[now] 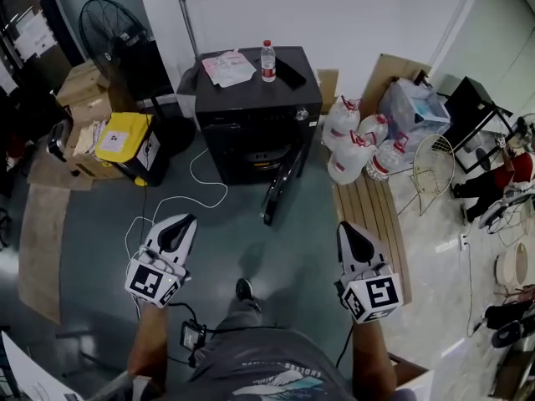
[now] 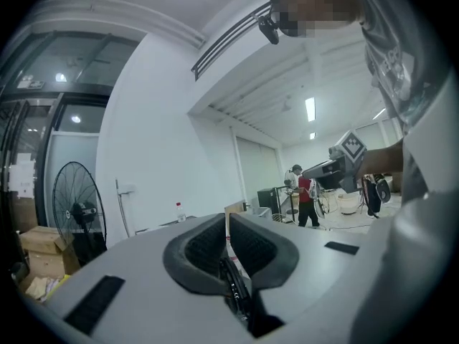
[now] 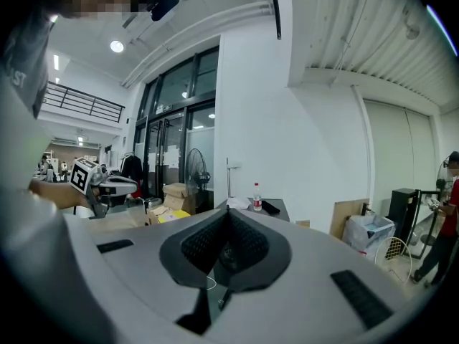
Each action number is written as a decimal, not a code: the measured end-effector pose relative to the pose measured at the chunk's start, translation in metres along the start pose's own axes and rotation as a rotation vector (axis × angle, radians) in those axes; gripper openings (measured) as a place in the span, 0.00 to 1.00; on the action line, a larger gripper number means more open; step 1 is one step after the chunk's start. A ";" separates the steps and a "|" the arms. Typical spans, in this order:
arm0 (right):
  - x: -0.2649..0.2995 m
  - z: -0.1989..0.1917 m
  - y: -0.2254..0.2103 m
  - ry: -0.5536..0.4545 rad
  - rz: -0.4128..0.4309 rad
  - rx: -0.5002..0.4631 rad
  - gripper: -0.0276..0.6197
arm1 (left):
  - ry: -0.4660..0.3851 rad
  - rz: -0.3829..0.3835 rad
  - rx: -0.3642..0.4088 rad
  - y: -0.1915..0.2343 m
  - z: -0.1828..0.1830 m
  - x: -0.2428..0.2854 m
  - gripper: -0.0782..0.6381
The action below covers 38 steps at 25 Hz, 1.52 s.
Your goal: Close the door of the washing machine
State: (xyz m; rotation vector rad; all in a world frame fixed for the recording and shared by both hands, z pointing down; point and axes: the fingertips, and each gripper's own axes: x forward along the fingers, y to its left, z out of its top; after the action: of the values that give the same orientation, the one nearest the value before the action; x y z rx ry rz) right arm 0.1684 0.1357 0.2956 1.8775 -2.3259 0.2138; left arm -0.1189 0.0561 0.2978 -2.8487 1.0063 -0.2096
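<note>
The left claw (image 1: 180, 228) and the right claw (image 1: 351, 239) were both pressed together, pinching nothing, well short of the washer (image 1: 257, 115). Its door (image 1: 282, 186) hung open, swung out low over the floor (image 1: 109, 224). The drum mouth sat in shadow, hard to read. In the left gripper view the claw's own body hid most of the washer. A bottle (image 1: 267, 61) and papers (image 1: 227, 67) sat on top. A white cable (image 1: 201, 195) trailed across the grey floor. A fan (image 1: 113, 32) stood to the left and water jugs (image 1: 359, 144) to the right, with the room's edges cut off.
</note>
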 end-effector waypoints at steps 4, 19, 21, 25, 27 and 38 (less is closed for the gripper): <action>0.036 0.001 -0.003 0.011 -0.014 0.000 0.09 | 0.004 -0.019 -0.004 0.032 -0.006 0.024 0.15; 0.143 0.016 0.001 0.039 -0.046 -0.007 0.09 | 0.016 -0.022 -0.014 0.149 -0.051 0.086 0.15; 0.154 0.016 0.003 0.045 -0.037 -0.005 0.09 | 0.019 -0.009 -0.021 0.162 -0.058 0.090 0.15; 0.178 0.012 0.006 0.069 -0.004 -0.013 0.09 | 0.027 0.012 -0.046 0.177 -0.070 0.097 0.15; 0.191 0.008 0.003 0.080 0.016 -0.020 0.09 | 0.033 0.022 -0.060 0.181 -0.076 0.101 0.15; 0.281 -0.041 -0.030 0.170 0.175 -0.028 0.09 | 0.081 0.078 -0.130 0.170 -0.109 0.149 0.15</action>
State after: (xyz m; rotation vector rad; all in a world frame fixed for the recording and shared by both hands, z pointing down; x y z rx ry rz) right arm 0.1404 -0.1313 0.3925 1.5760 -2.3622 0.3437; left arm -0.1267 -0.1755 0.3928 -2.9302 1.1867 -0.2643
